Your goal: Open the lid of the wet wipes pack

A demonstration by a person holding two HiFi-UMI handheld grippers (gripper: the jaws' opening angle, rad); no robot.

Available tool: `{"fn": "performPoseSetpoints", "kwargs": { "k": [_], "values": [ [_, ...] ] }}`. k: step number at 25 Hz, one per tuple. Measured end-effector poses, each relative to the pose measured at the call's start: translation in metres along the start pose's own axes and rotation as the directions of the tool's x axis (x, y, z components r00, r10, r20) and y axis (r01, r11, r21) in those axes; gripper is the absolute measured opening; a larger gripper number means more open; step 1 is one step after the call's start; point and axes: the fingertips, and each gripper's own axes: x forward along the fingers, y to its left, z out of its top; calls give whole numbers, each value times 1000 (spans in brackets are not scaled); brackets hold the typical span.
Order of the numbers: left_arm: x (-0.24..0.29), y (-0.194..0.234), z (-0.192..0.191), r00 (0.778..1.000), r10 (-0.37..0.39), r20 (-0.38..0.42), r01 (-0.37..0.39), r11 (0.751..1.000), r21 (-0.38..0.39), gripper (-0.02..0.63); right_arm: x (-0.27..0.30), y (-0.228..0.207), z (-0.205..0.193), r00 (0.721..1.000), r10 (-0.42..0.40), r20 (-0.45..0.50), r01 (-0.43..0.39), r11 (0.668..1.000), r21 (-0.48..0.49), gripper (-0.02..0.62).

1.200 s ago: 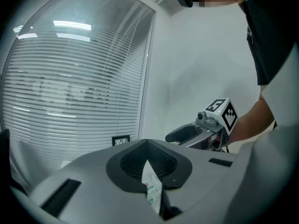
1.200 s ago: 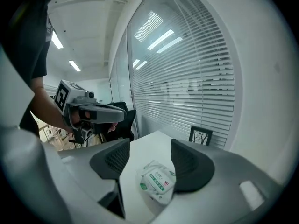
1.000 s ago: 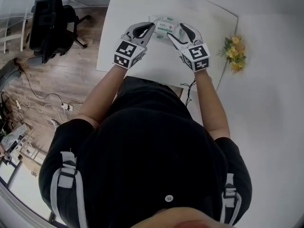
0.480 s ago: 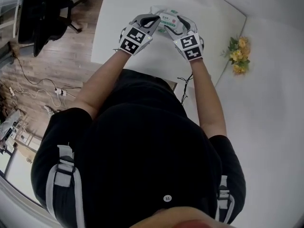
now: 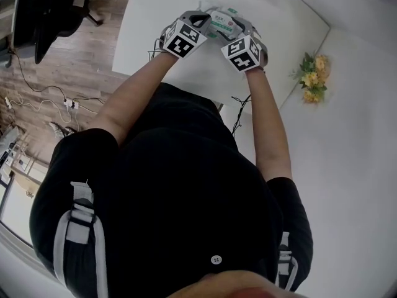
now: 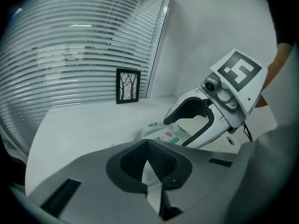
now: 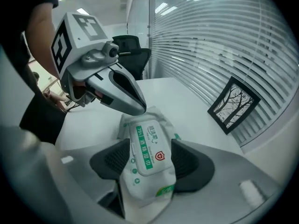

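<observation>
The wet wipes pack (image 7: 140,185) is squeezed between the right gripper's (image 7: 149,158) jaws. Its far edge is pinched by the left gripper (image 6: 149,164). The lid (image 7: 147,143) is not open yet and must be lifted next.

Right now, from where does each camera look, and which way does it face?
Head view: on the head, facing down at the table; arms, both grippers show.
Left gripper view: on left gripper, facing blinds; its jaws pinch the wet wipes pack's edge.
Right gripper view: on right gripper, facing office chair; its jaws clamp the pack.
All share the pack.
</observation>
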Motion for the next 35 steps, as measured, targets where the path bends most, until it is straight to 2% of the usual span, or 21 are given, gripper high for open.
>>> {"fn": "performPoseSetpoints", "kwargs": {
  "k": [8,13,16,35],
  "values": [
    [19,6,-23,994,34,-102,-37,999,-25,8,20,4,-9,996,33,-81,-41,993,-110,285],
    [23,8,-26,994,26,-105,-33,997,-67,8,26,3,-11,992,56,-115,-70,990,-123,285],
    [22,9,-27,994,26,-110,-35,996,-77,8,23,3,-7,991,67,-114,-81,989,-123,258],
    [22,10,-28,993,14,-119,-26,995,-95,8,15,3,0,994,36,-106,-52,987,-150,241]
  ]
}}
